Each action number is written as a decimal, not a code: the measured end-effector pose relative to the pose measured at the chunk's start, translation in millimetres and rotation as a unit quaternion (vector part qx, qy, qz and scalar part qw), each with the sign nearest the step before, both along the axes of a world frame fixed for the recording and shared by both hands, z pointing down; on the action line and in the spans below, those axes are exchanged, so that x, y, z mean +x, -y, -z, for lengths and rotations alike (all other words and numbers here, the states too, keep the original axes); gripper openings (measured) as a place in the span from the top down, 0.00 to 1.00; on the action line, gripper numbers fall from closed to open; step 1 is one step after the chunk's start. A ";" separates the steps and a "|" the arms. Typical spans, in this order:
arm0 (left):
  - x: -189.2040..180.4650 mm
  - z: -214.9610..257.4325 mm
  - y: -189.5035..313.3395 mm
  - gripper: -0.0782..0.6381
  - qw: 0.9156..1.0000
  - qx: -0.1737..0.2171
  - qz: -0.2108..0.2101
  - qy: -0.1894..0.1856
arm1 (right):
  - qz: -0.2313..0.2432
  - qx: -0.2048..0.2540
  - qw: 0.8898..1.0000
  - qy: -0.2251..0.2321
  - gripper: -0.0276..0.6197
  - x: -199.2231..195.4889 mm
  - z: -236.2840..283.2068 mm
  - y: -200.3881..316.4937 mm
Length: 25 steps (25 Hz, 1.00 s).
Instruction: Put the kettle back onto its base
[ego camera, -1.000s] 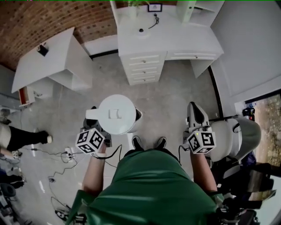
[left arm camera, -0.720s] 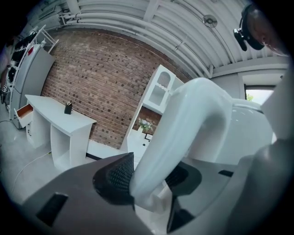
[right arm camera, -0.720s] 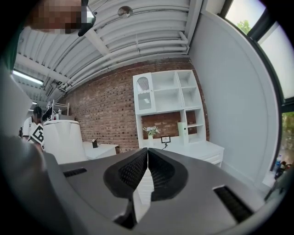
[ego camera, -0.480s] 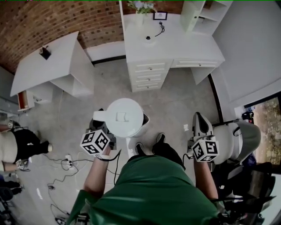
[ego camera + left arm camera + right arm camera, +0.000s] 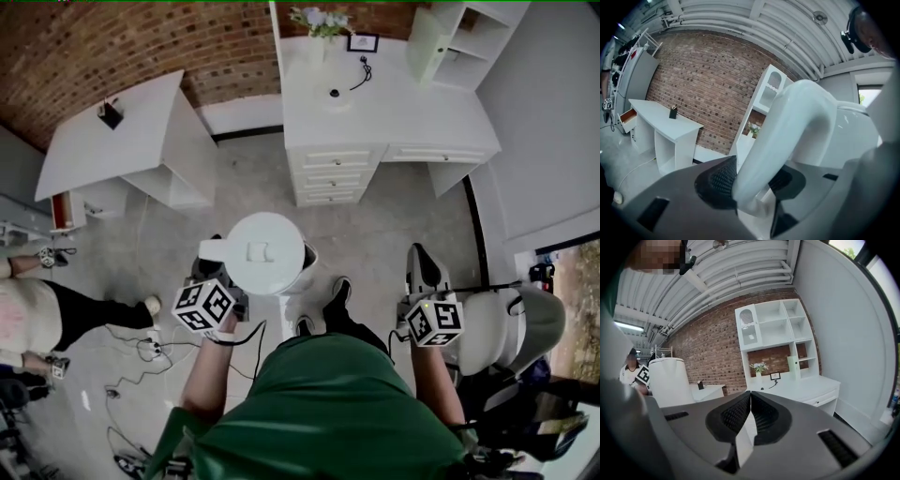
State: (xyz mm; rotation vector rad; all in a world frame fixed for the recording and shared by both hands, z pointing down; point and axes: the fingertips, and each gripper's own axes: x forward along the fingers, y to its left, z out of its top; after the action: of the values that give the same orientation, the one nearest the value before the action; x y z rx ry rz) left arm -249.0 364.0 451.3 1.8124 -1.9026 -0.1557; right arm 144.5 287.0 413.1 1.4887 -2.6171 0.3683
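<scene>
I am carrying the white kettle (image 5: 264, 253) by its handle (image 5: 787, 136), with my left gripper (image 5: 217, 267) shut on that handle; in the left gripper view my left gripper (image 5: 752, 180) has its ribbed pads pressed on both sides of it. The kettle (image 5: 668, 380) also shows at the left of the right gripper view. A small round base (image 5: 335, 94) with a dark cord lies on the white desk (image 5: 412, 108) ahead. My right gripper (image 5: 421, 258) hangs at my right side, shut and holding nothing, and the right gripper view shows my right gripper (image 5: 750, 413) with its pads touching.
A flower vase (image 5: 319, 23), a small frame (image 5: 362, 42) and a shelf unit (image 5: 464, 33) stand at the desk's back. A second white table (image 5: 122, 141) is at the left. A person's legs (image 5: 66, 314) and floor cables (image 5: 141, 347) are on my left, a chair (image 5: 511, 319) on my right.
The desk has come further into view and lower in the frame as I step toward it. The kettle stays in my left gripper. The person at the left has shifted.
</scene>
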 end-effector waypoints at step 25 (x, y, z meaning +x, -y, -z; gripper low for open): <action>29.3 21.1 149.6 0.63 0.998 -0.006 0.067 0.007 | 0.065 -0.003 0.997 0.037 0.92 19.7 3.6 201.7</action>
State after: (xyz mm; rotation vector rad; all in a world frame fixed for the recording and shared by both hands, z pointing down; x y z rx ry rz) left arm -219.7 214.3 430.2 1.6834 -2.0307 -0.1779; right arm 164.3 85.3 409.5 1.3194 -2.7494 0.4252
